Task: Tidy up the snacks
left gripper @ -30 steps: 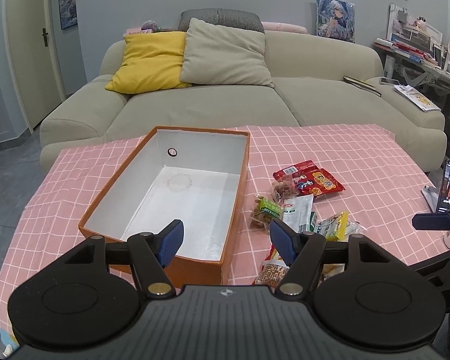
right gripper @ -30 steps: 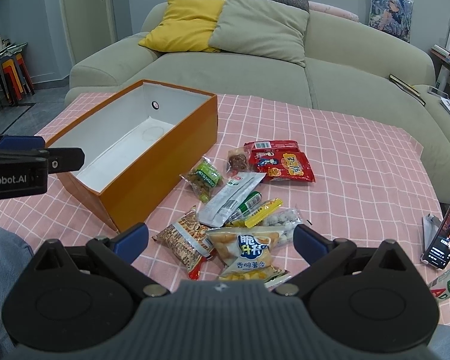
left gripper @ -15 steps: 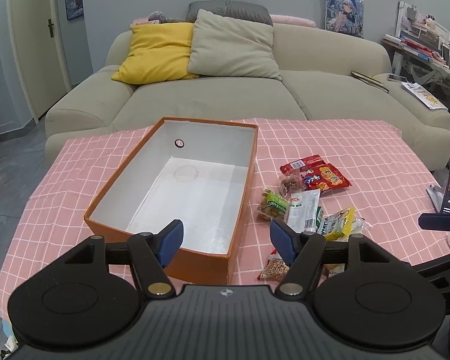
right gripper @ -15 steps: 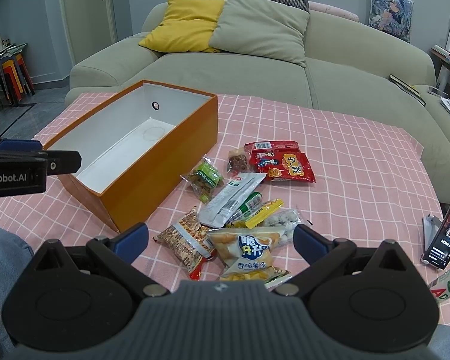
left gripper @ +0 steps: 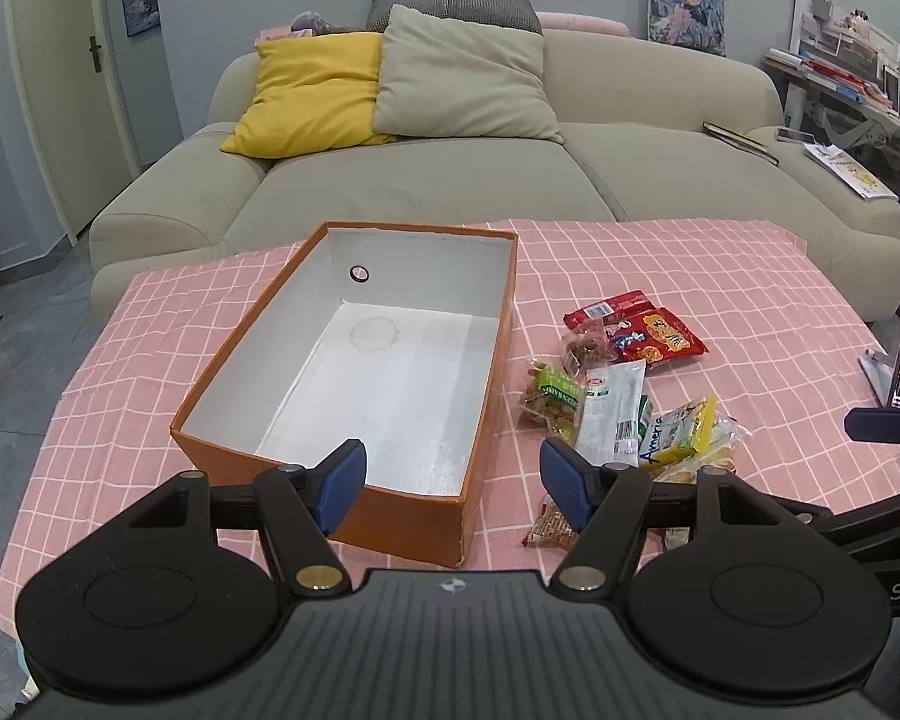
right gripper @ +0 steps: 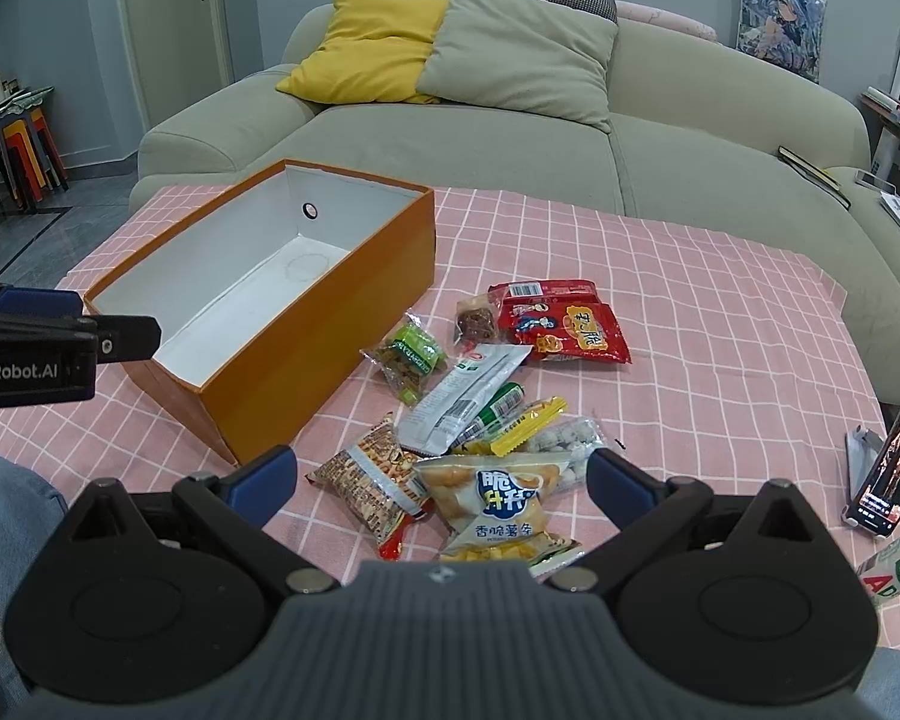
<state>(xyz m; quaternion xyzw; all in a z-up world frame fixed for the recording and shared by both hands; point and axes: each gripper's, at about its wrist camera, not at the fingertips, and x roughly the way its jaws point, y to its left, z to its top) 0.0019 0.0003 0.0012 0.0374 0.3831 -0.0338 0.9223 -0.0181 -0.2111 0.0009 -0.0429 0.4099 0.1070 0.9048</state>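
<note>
Each black gripper [right gripper: 441,480] has blue finger pads [right gripper: 264,480], brass-coloured screws and a ribbed grey body.

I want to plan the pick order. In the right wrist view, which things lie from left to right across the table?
Orange box → green snack packet → red snack bag → phone on its stand.

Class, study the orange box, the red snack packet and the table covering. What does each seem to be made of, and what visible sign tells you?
Orange box: likely cardboard, matte orange outside, white paper-like lining; thin rigid walls and a raw edge at the corner.
Red snack packet: probably plastic film, glossy; it crinkles and catches light.
Table covering: seemingly woven cloth, matte pink check; it drapes and wrinkles at the edges.
</note>
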